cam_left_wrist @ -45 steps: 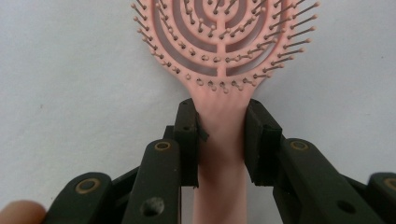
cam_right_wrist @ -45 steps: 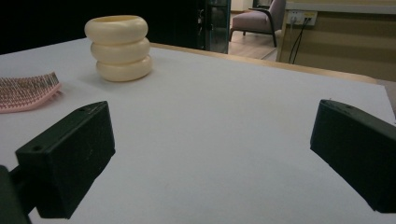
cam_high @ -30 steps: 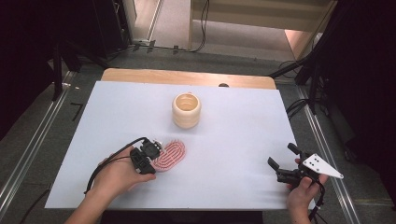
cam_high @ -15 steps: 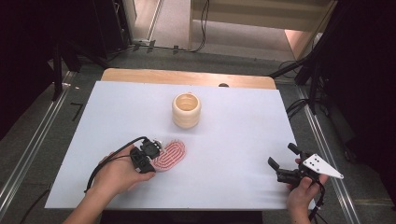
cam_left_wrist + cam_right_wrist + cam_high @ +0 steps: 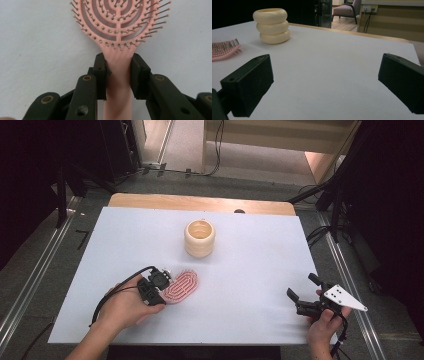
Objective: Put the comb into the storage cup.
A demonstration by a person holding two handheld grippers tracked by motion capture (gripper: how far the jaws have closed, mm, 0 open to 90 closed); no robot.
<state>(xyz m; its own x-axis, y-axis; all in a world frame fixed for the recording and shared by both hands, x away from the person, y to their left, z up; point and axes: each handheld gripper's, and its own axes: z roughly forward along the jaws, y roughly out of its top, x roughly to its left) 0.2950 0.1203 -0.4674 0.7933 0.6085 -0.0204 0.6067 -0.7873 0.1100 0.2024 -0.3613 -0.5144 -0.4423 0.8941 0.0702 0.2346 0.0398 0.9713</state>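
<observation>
Left gripper view: left gripper (image 5: 118,72) clamps the pink brush (image 5: 118,30) at its handle neck, bristle head lying straight ahead on the table (image 5: 30,50), bristles up.

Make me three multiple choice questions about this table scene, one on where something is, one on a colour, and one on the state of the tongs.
1. Where does the cream ringed pot stand relative to the hairbrush?
A. farther from the person, toward the table's far edge
B. nearer the person than the brush
C. on top of the brush

2. What colour is the hairbrush?
A. blue
B. pink
C. black

3. How do the left tongs stand?
A. wide open above the pot
B. shut on the brush's handle
C. shut on nothing

Answers:
1 A, the high view shows the pot beyond the brush on the white table.
2 B, its head and bristles are pink in the left gripper view.
3 B, both pads press the handle's sides; the right tongs are open and hold nothing.
</observation>
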